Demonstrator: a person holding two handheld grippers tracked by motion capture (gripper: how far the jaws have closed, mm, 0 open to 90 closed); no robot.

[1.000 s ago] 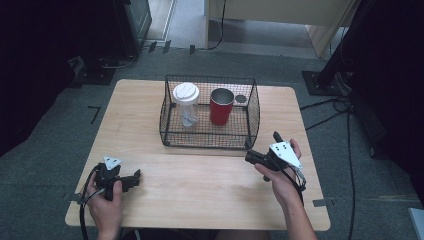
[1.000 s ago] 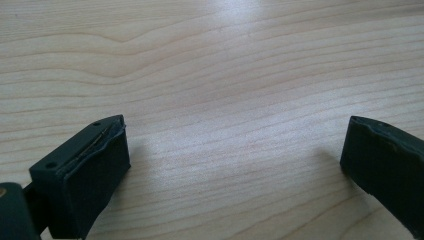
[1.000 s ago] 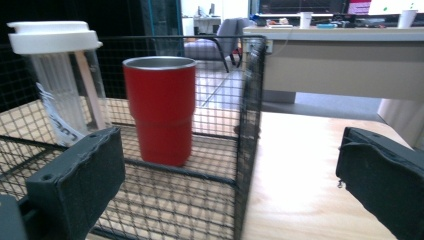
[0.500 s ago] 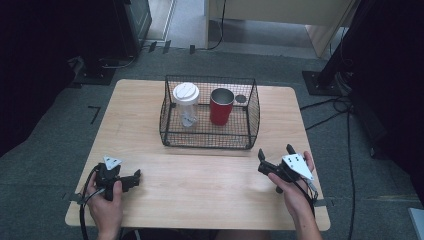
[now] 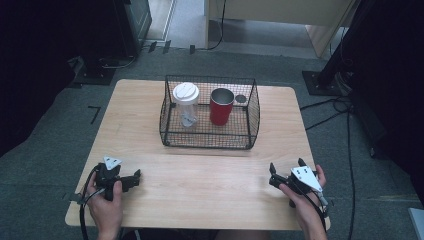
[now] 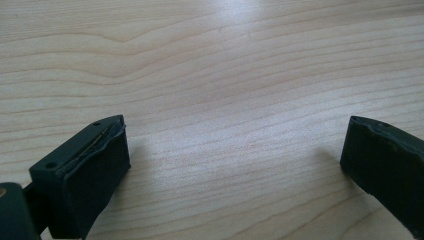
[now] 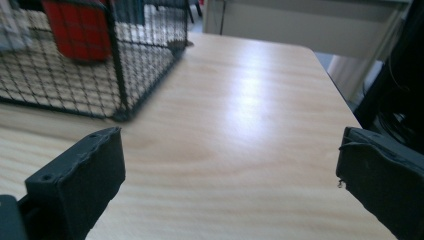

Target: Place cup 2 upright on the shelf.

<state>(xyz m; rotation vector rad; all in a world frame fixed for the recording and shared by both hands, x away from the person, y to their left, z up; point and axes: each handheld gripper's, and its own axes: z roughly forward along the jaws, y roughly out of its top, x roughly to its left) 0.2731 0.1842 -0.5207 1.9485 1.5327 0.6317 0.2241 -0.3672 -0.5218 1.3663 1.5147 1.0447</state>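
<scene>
A black wire basket point(image 5: 209, 137) stands at the middle back of the wooden table point(image 5: 210, 175). Inside it are a clear cup with a white lid point(image 5: 185, 102), a red cup point(image 5: 221, 106) and a small dark round thing point(image 5: 241, 99). My left gripper point(image 5: 132, 179) rests at the near left, held by a hand. Its jaws stand wide apart over bare wood point(image 6: 235, 100), so the left gripper point(image 6: 235, 150) is open and empty. My right gripper point(image 5: 286, 165) sits at the near right, open and empty. In its own view the right gripper point(image 7: 230, 150) points past the basket's corner point(image 7: 117, 112) and the red cup point(image 7: 77, 30).
Cables point(image 5: 345, 130) trail on the grey floor right of the table. Dark stands point(image 5: 325, 80) and furniture ring the table's far side. A wide strip of bare wood lies between the basket and the two grippers.
My right gripper has drawn back from beside the basket toward the near right corner of the table. The left gripper has stayed put.
</scene>
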